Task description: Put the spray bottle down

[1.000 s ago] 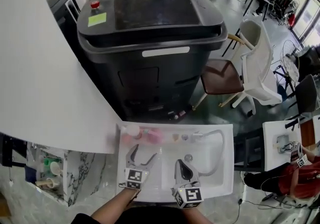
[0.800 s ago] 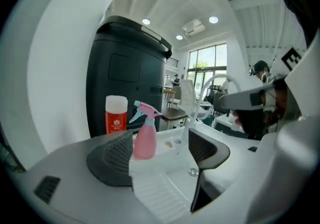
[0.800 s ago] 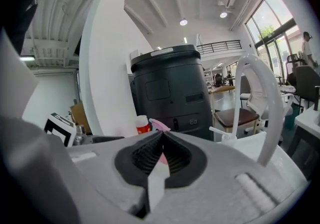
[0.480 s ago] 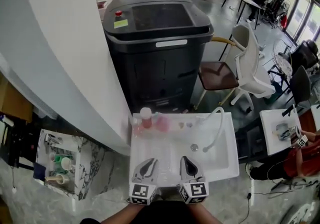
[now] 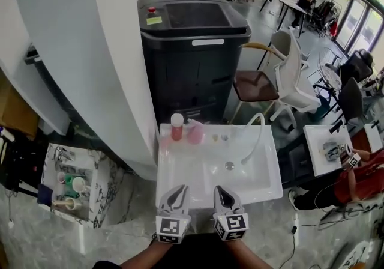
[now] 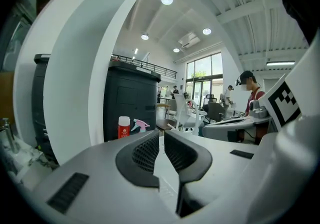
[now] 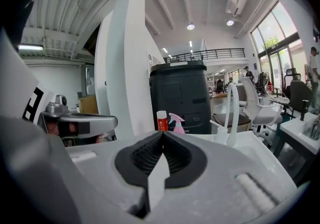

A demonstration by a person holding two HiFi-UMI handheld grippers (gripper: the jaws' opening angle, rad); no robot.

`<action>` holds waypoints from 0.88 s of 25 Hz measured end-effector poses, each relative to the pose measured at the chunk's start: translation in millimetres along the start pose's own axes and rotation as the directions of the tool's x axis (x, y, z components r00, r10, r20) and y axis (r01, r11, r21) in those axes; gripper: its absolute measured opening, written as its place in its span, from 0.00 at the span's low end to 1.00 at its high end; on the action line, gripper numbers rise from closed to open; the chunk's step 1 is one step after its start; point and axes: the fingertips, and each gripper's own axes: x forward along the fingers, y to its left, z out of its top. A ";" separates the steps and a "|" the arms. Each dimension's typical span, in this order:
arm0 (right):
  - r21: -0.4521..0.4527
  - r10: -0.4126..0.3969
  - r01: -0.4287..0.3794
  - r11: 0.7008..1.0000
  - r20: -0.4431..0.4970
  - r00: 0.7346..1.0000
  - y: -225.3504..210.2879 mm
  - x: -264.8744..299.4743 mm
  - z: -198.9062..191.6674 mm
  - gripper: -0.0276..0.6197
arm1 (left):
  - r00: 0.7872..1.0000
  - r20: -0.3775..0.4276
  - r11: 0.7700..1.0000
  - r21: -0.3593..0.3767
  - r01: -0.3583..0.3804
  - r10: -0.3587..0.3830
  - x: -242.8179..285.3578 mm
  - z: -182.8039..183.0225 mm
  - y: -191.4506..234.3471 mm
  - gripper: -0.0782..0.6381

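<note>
Pink plastic is what I am steering by. Going from the left of the head view, a red bottle with a white cap stands at the upper left corner of the white sink. The pink spray bottle stands just beside it on its right, on the back ledge. The spray bottle is upright, with its long axis vertical. In both gripper views its trigger head points toward the left of the frame, at the red bottle. No jaw touches it, so I judge it is already set down.

Lower in the frame, at the near edge of the sink, sits my left gripper. Its pads are drawn together to a thin slit with nothing between them. Just to its right is my right gripper, with its pads pressed fully closed and also empty. The white faucet arches over the basin further right, well away from the bottle.

What matters for any next move is the bearing. The spray bottle lies straight up-frame from the grippers, across the whole basin and well apart from both. It is almost in line with the left gripper, which is the nearer one. The right gripper would have to cross toward the left to reach it.
</note>
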 end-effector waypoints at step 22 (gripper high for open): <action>-0.064 -0.015 0.018 0.998 0.048 0.999 -17.6 -41.1 18.6 0.04 | 0.998 0.057 1.000 0.011 0.026 -0.026 -4.3 11.0 -50.1 0.16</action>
